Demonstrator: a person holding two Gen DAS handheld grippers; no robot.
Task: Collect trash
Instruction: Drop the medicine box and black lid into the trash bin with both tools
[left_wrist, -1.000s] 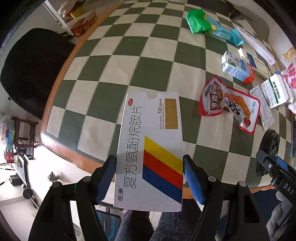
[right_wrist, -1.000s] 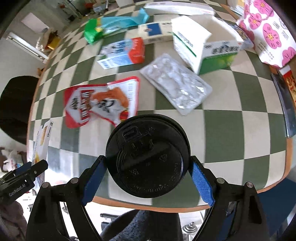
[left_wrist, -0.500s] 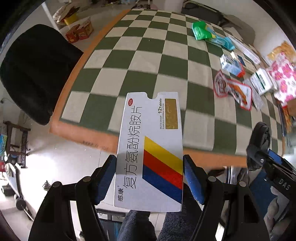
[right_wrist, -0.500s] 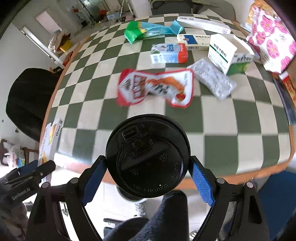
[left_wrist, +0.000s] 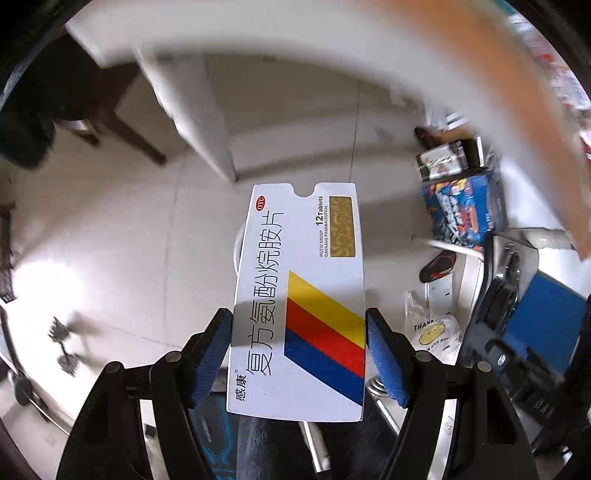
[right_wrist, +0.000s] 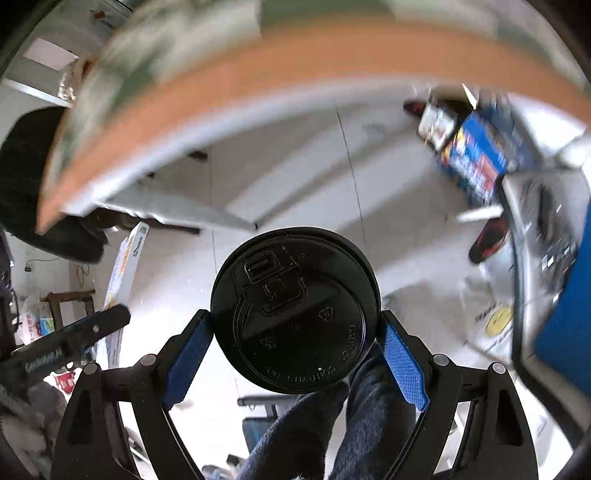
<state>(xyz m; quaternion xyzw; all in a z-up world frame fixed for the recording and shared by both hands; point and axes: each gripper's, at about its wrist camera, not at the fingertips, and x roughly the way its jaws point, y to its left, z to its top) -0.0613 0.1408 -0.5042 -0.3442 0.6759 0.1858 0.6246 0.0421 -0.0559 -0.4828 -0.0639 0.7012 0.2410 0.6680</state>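
My left gripper (left_wrist: 299, 354) is shut on a white medicine box (left_wrist: 299, 295) with yellow, red and blue stripes, held above the tiled floor (left_wrist: 129, 229). My right gripper (right_wrist: 295, 347) is shut on a black round cup lid (right_wrist: 295, 310), also above the floor. In the right wrist view the left gripper (right_wrist: 74, 343) and the edge of its box (right_wrist: 123, 273) show at the far left. Both grippers are below the orange table edge (right_wrist: 295, 62), which is blurred.
A blue printed carton (left_wrist: 465, 214) and a red-black shoe (left_wrist: 437, 267) lie on the floor to the right. A white smiley bag (left_wrist: 432, 332) is near a grey bin rim (right_wrist: 517, 258). A black chair (right_wrist: 22, 177) stands left. The person's dark-trousered legs (right_wrist: 332, 424) are below.
Both grippers have swung down and away from the checkered tabletop, still holding the box and the lid. The views now face the floor under the table edge.
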